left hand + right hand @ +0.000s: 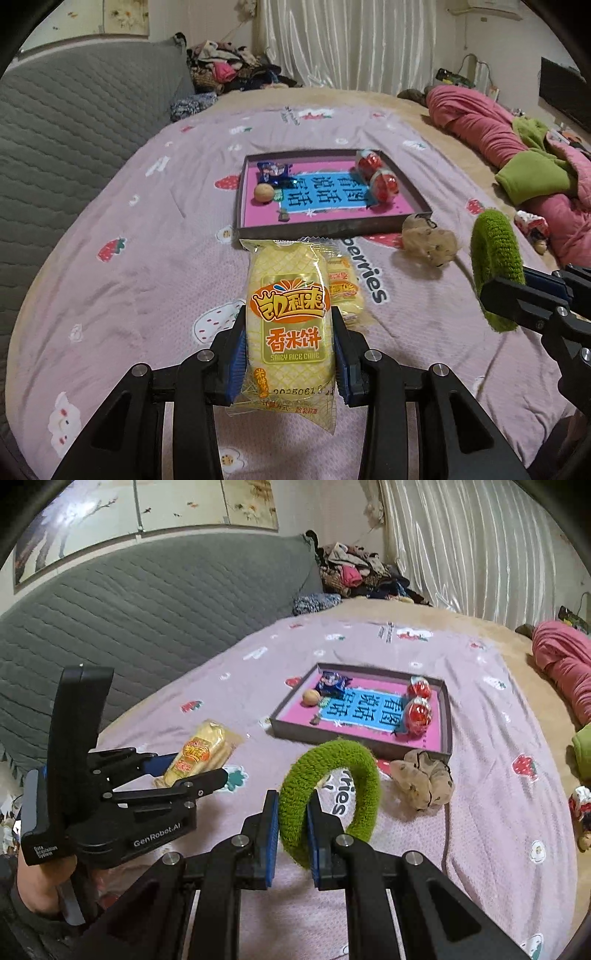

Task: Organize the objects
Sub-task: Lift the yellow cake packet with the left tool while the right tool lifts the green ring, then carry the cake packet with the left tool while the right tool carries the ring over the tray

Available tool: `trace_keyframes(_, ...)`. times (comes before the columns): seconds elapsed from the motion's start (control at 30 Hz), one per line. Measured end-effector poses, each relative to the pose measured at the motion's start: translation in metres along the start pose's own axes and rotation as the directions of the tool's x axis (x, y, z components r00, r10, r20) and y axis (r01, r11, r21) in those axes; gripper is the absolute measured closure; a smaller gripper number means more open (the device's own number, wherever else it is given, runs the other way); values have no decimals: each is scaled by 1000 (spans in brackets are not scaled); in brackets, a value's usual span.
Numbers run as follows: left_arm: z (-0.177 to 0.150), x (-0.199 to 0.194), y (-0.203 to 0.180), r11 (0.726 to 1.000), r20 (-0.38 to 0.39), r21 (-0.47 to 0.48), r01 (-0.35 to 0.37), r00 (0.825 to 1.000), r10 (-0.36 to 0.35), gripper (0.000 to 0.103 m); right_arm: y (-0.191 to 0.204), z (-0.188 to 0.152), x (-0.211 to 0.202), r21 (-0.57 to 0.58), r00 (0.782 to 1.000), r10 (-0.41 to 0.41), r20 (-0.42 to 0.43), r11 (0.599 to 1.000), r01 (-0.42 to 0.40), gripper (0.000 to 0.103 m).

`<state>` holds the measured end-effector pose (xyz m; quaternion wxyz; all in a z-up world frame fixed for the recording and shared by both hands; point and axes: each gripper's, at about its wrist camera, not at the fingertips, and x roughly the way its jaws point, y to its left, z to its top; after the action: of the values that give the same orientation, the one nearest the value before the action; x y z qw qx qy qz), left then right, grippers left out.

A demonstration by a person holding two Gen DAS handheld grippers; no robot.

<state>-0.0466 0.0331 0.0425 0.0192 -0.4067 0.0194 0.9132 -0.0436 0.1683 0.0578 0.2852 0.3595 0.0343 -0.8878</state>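
My left gripper (290, 314) is shut on a yellow rice cracker packet (288, 295), held above the pink strawberry bedspread (147, 277). A second similar packet (345, 291) shows just behind it to the right. My right gripper (293, 805) is shut on a fuzzy green ring (332, 786), also lifted; the ring (495, 258) shows at the right edge of the left wrist view. Ahead lies a dark tray (332, 230) with a pink and blue floor. It holds a blue candy wrapper (273, 171), a small round biscuit (264, 192) and two red egg capsules (386, 184).
A beige crumpled scrunchie (428, 240) lies on the bed by the tray's near right corner. A grey quilted headboard (74, 129) runs along the left. Clothes (229, 70) are piled at the back, and pink and green bedding (517, 158) lies on the right.
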Motion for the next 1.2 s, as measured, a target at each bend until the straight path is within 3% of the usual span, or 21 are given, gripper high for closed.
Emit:
trace_keyframes(0.7, -4, -73, -3, 1000, 99, 5, -23, 995, 22, 63, 28, 12, -57, -17, 993, -44, 112, 999, 46, 89)
trace_keyframes(1.2, -6, -96, 1, 1000, 128, -5, -18, 992, 18, 63, 38, 17, -68, -35, 992, -53, 118, 998, 57, 89)
